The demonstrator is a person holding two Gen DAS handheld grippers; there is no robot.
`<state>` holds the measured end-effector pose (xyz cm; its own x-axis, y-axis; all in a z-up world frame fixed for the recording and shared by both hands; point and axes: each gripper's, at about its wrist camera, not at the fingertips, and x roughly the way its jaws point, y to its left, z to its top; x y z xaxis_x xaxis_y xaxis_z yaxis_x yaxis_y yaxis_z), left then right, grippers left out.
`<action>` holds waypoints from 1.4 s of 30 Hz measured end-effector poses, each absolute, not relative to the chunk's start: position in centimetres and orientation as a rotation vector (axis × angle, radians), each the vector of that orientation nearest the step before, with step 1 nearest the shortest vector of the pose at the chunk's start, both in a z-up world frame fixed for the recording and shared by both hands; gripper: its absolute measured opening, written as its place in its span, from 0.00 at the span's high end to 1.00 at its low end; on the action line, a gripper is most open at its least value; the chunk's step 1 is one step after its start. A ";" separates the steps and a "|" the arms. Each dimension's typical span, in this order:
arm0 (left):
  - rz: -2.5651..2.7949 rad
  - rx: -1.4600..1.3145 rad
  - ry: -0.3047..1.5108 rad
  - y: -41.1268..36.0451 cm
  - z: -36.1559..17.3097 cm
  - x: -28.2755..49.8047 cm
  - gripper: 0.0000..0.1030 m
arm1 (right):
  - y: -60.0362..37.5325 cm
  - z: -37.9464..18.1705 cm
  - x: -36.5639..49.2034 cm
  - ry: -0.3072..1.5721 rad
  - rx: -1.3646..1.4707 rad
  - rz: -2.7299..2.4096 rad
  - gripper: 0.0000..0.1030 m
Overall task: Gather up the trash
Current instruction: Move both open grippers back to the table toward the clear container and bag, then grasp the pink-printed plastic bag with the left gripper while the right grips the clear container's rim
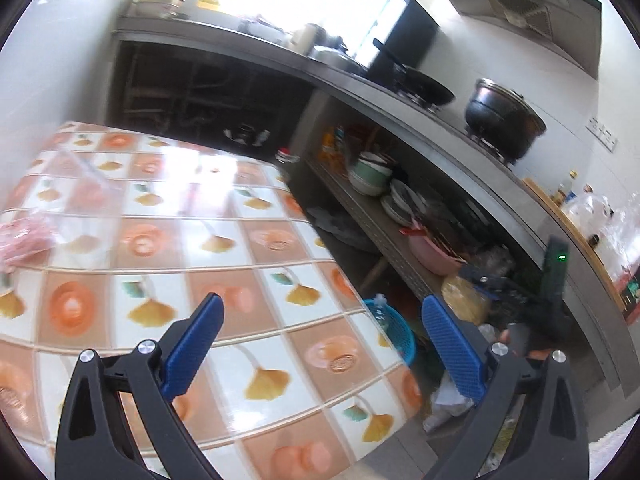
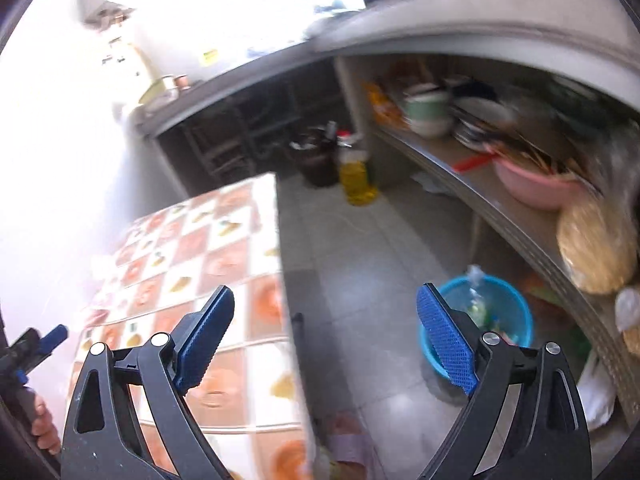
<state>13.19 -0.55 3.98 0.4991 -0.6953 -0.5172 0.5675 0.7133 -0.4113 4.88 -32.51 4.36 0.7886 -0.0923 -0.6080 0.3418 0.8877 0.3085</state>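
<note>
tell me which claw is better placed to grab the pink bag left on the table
Left. The open left claw hangs over the table, where the pink bag lies. The right claw, also open and empty, faces the floor and the blue basket.

Glossy tablecloth (image 1: 224, 240) (plastic-looking); blue plastic mesh basket (image 2: 516, 312); metal pot (image 1: 504, 120).

Ahead of me a table (image 1: 168, 216) wears a glossy cloth of orange and white squares printed with yellow leaves. Right of it a long grey counter (image 1: 400, 92) carries a black wok (image 1: 424, 86) and, further along, a dark lidded pot (image 1: 504, 120), each on a burner. On the shelf (image 2: 460, 168) below I see stacked bowls and plates (image 1: 380, 180) and a pink basin (image 2: 532, 188). A yellow oil bottle (image 2: 356, 176) stands on the grey tiled floor (image 2: 360, 280).
</note>
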 end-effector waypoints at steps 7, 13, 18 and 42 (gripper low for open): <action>-0.648 -0.222 0.667 4.6 3.8 12.8 0.06 | -28.4 5.1 8.2 0.656 0.436 -0.097 0.14; -0.555 -0.174 0.631 7.8 3.6 12.2 0.06 | -24.8 4.6 11.2 0.728 0.477 -0.009 0.14; -0.474 -0.165 0.620 10.5 2.7 12.3 0.06 | -22.1 4.0 13.8 0.794 0.503 0.064 0.14; -0.131 0.173 0.531 13.3 -1.3 20.7 0.14 | -4.7 5.7 32.4 0.916 0.057 0.444 0.16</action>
